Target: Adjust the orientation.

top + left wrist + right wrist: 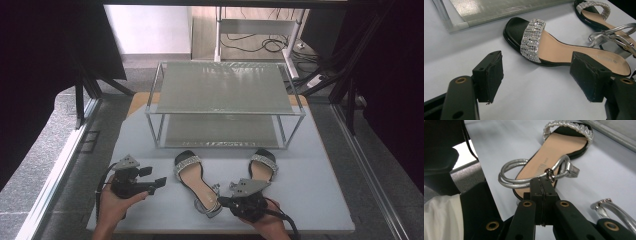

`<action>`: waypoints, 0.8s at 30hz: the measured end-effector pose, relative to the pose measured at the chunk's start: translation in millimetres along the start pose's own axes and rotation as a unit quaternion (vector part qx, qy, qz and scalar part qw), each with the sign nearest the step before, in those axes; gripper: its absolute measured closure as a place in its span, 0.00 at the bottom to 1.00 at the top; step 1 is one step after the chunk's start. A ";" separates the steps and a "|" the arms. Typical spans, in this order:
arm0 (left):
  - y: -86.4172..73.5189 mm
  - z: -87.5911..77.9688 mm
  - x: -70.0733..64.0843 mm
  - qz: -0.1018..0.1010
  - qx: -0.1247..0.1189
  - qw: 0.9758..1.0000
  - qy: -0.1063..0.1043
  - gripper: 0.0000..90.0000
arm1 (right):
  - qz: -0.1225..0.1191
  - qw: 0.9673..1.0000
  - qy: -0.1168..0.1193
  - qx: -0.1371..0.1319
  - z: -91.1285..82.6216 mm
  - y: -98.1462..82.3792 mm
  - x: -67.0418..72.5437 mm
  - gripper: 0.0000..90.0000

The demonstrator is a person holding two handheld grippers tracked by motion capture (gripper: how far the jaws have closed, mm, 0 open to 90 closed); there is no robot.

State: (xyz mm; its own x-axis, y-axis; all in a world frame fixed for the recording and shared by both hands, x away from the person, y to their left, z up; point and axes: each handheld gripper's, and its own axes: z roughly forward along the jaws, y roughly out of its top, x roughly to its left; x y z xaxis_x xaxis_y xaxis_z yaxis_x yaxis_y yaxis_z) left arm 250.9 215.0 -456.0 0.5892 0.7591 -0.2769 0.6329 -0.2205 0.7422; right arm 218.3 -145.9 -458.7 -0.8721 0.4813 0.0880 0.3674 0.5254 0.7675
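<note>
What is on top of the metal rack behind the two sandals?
Nothing lies on the rack's top shelf. The lower shelf also looks bare, though the top shelf covers its back part, so that stays unseen.

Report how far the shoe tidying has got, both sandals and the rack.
Nothing is stored yet: both shelves of the rack are bare. The left sandal and right sandal lie on the table. In hand: the right gripper is shut at the right sandal's silver ankle strap, though a real grip is unclear. The left gripper is open beside the left sandal. Apparently left: shelving both.
</note>
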 end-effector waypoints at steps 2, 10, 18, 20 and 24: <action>0.3 -0.8 0.4 0.000 -0.002 1.000 0.000 0.30 | 0.004 1.000 -0.007 0.004 -0.5 -2.2 -1.8 0.99; 0.2 -0.3 0.9 0.000 0.000 1.000 0.000 0.30 | 0.010 0.999 -0.018 0.033 11.2 -13.5 -3.8 0.99; -0.1 0.5 0.3 0.002 0.003 1.000 0.001 0.30 | 0.013 0.999 -0.007 0.035 12.3 -14.1 2.2 0.99; -0.1 -0.2 0.6 0.001 0.002 1.000 0.000 0.30 | 0.014 0.999 0.004 0.033 14.6 -13.9 5.9 0.99; 0.0 -2.1 1.4 -0.001 0.000 1.000 0.002 0.30 | 0.006 0.999 0.023 0.029 21.8 -11.2 17.1 0.99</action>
State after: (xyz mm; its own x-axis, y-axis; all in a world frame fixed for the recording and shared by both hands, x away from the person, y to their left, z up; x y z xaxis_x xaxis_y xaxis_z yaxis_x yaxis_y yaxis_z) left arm 250.6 217.3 -455.2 0.5862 0.7617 -0.2759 0.6337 -0.2189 0.7419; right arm 206.2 -128.2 -479.7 -0.8809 0.4562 0.1263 0.3944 0.5598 0.7287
